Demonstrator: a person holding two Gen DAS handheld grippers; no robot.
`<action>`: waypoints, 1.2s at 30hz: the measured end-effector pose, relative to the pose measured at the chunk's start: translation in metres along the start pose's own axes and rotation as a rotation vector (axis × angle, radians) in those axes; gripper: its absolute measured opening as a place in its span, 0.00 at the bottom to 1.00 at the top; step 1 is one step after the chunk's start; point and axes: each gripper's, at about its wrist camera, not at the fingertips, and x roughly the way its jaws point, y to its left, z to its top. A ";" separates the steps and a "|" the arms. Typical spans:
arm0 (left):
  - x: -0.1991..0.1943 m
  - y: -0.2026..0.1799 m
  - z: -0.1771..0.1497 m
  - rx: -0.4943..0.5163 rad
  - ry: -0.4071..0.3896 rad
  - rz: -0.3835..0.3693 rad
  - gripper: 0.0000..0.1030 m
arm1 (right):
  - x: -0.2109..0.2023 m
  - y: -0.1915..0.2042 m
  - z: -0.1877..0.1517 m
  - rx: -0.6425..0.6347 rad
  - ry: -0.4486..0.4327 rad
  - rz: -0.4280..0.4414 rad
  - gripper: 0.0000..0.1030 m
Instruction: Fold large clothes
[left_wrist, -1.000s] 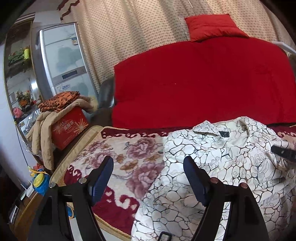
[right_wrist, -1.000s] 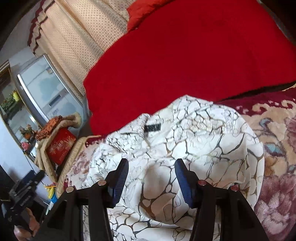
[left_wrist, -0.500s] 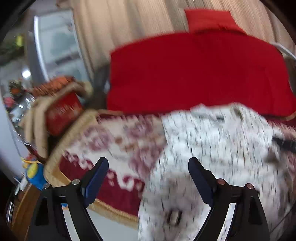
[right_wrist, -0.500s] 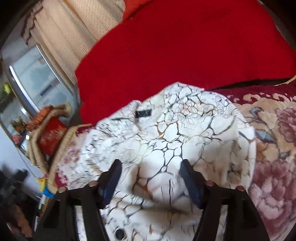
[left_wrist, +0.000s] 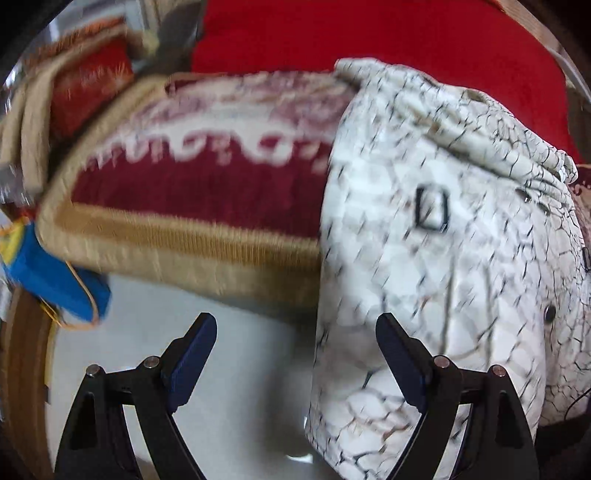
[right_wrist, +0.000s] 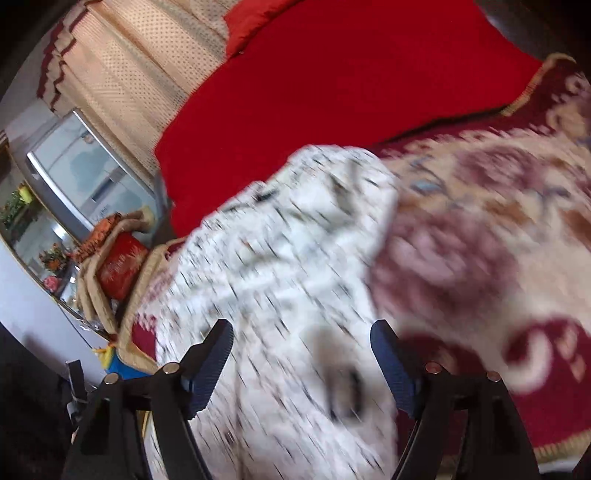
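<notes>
Draped over the floral blanket (left_wrist: 207, 192), a crackle-patterned white shirt (left_wrist: 436, 258) hangs past its edge, both grippers' fingers (right_wrist: 210, 365) spread wide, empty.

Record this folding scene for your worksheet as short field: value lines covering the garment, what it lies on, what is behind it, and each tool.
garment: white shirt with dark crackle print, lower part hanging over the front edge of the blanket
surface: floral maroon and cream blanket with a tan border
behind: red cover, dotted curtain
side items: red box under folded cloths
left tool: open, has just been opening, nothing gripped, at the shirt's hanging edge
right tool: open, has just been opening, over the shirt, nothing gripped
image quality: blurred
</notes>
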 end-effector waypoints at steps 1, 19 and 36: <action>0.005 0.006 -0.006 -0.017 0.009 -0.020 0.86 | -0.007 -0.008 -0.011 0.010 0.018 -0.020 0.78; 0.101 0.063 -0.058 -0.249 0.088 -0.620 0.85 | 0.066 -0.066 -0.119 0.083 0.420 -0.153 0.81; 0.130 0.043 -0.084 -0.267 0.133 -0.798 0.91 | 0.073 -0.037 -0.124 -0.046 0.466 -0.085 0.66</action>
